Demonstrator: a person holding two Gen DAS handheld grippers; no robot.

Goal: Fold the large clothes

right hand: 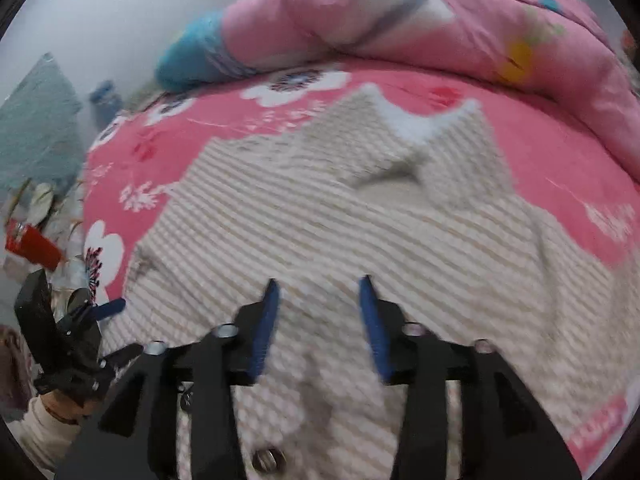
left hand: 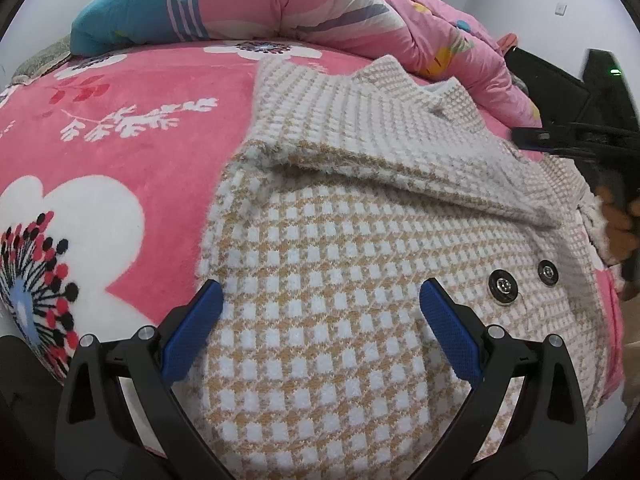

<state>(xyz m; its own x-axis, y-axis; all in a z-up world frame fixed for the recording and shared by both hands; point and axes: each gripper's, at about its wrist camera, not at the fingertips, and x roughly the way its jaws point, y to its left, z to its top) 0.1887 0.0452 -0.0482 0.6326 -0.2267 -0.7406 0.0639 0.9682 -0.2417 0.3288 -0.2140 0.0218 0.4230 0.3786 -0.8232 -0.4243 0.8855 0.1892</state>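
Lying on the pink floral blanket (left hand: 120,140), the checked knit jacket (left hand: 320,280) has one sleeve folded across its chest. At its left edge the left gripper (left hand: 320,296) hovers spread and empty; over the middle the right gripper (right hand: 320,288) stands parted, gripping nothing. Further folds, I judge, remain.

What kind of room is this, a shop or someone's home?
Most likely a home bedroom: a checked coat lies on a bed covered by a pink floral blanket, with a rumpled pink quilt heaped behind.
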